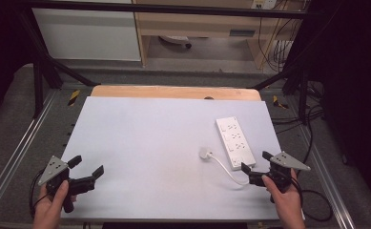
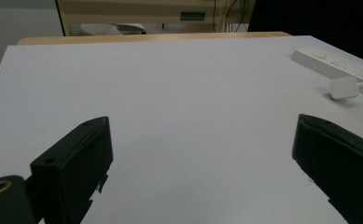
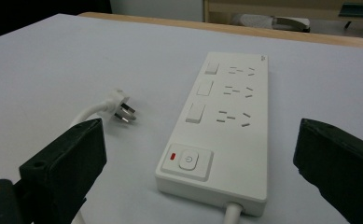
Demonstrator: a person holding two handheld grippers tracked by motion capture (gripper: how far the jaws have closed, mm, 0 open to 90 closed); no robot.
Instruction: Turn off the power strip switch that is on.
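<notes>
At the near left edge of a matte, pale table point(image 1: 140, 143), the left gripper point(image 1: 87, 168) hangs in a hand with its blocky black jaws spread wide and nothing between them, well apart from the hardware on the right. There a smooth white plastic strip point(image 1: 235, 141), long and rectangular with three switches and a red-marked power button, lies flat. Its round cord point(image 1: 226, 171) loops to a three-pin plug point(image 1: 204, 153) just left of it. The right gripper point(image 1: 256, 166), jaws gaping and empty, hovers at the strip's near, cord end.
</notes>
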